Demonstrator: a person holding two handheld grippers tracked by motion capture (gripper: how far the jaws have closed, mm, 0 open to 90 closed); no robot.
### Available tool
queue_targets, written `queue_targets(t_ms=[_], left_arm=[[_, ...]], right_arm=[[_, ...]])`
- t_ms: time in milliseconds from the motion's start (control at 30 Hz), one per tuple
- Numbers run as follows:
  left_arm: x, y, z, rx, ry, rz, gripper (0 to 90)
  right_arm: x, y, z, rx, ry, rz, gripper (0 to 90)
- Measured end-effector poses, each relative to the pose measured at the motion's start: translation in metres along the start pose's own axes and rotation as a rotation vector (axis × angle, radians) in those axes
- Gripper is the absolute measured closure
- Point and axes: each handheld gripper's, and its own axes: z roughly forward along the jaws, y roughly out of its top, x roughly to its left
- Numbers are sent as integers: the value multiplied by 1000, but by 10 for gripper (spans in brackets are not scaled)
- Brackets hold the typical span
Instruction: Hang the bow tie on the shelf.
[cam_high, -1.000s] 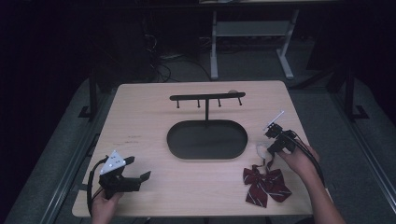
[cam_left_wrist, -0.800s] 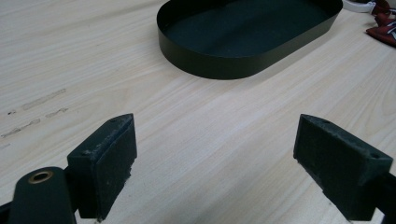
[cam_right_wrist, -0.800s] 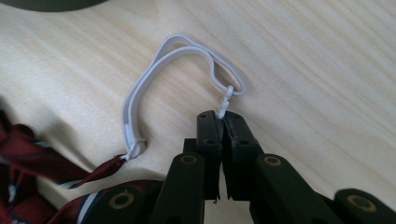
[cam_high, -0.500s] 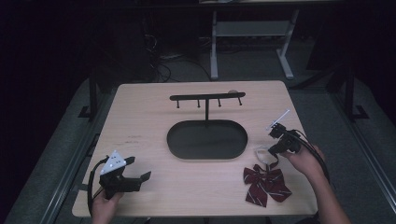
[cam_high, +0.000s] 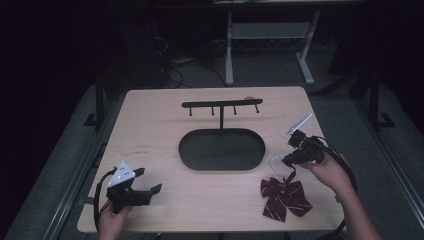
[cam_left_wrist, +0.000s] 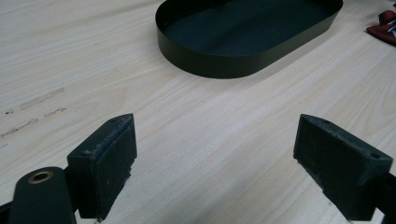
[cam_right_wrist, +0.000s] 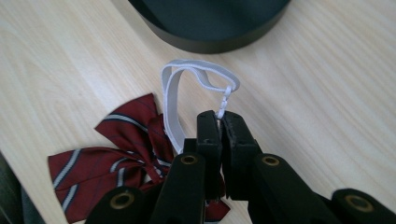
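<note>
A dark red striped bow tie (cam_high: 285, 198) lies on the wooden table near its front right corner. Its white elastic strap (cam_high: 276, 161) rises off the table in a loop. My right gripper (cam_high: 288, 160) is shut on the strap's small white clasp, just above the bow. In the right gripper view the jaws (cam_right_wrist: 220, 122) pinch the clasp, the strap (cam_right_wrist: 173, 88) loops out ahead, and the bow tie (cam_right_wrist: 116, 154) lies below to the left. My left gripper (cam_high: 149, 181) rests at the front left, open with nothing between its pads (cam_left_wrist: 112, 163).
A black oval tray (cam_high: 186, 156) sits in the middle of the table, with a black T-shaped hook stand (cam_high: 221, 105) rising from its far side. Its wall (cam_left_wrist: 219, 65) lies ahead in the left gripper view. A metal frame (cam_high: 270, 35) stands beyond the table.
My right gripper has lifted a little, pulling the white strap up with it, while the bow stays on the table. The left gripper has not moved.
</note>
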Motion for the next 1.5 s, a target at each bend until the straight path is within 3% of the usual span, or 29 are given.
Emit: queue_targets(t_ms=[200, 800, 1500], left_arm=[[0, 0, 0, 1, -1, -3, 130], [0, 0, -1, -1, -1, 0, 131], [1, 1, -1, 2, -1, 9, 131]], right_arm=[[9, 5, -15, -39, 17, -27, 864], [32, 33, -43, -78, -18, -120, 863], [41, 53, -64, -97, -45, -162, 862]])
